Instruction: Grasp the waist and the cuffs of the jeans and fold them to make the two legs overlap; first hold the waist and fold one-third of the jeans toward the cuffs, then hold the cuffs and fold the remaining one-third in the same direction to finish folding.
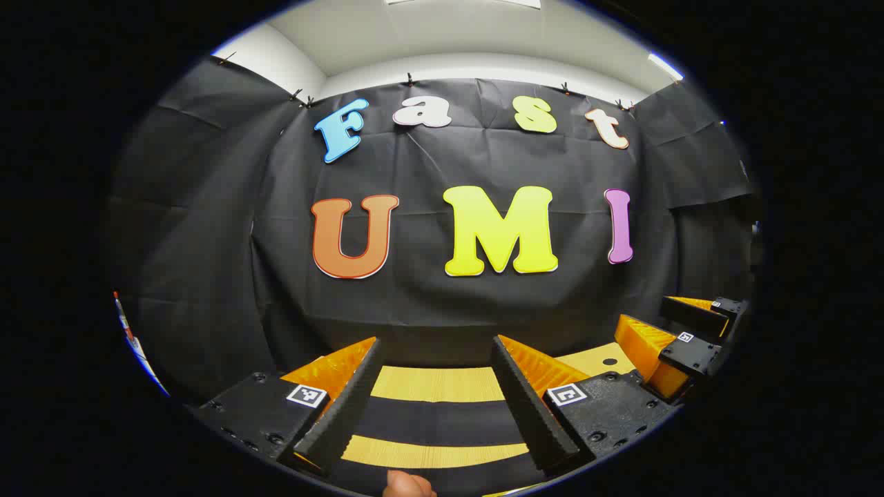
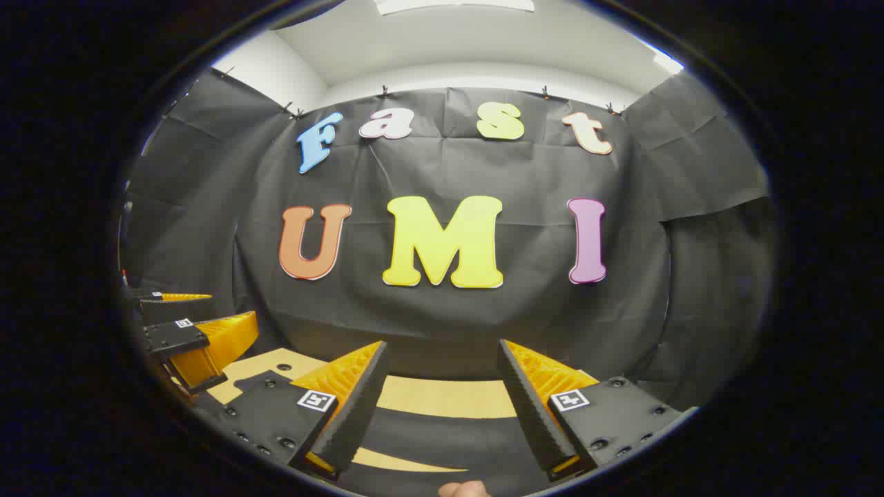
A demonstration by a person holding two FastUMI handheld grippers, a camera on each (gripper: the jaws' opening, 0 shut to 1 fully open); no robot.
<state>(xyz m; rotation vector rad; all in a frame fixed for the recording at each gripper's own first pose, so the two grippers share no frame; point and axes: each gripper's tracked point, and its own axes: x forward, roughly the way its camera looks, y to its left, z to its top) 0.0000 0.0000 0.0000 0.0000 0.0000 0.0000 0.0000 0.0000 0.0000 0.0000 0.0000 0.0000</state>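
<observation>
My left gripper (image 1: 436, 339) is open, level and aimed at the black cloth wall, with nothing between its fingers. My right gripper (image 2: 443, 343) is open too and holds nothing. They are side by side: the right gripper (image 1: 644, 309) appears at the right of the left gripper view, and the left gripper (image 2: 231, 306) at the left of the right gripper view. Below the fingers lies a light wooden tabletop (image 1: 435, 383) crossed by a dark band (image 1: 435, 421). I cannot tell whether that band is the jeans.
The cloth wall (image 2: 442, 324) stands close behind the tabletop (image 2: 442, 397). A fingertip (image 1: 407, 484) pokes in at the bottom edge of the left gripper view, and another fingertip (image 2: 464, 489) in the right gripper view.
</observation>
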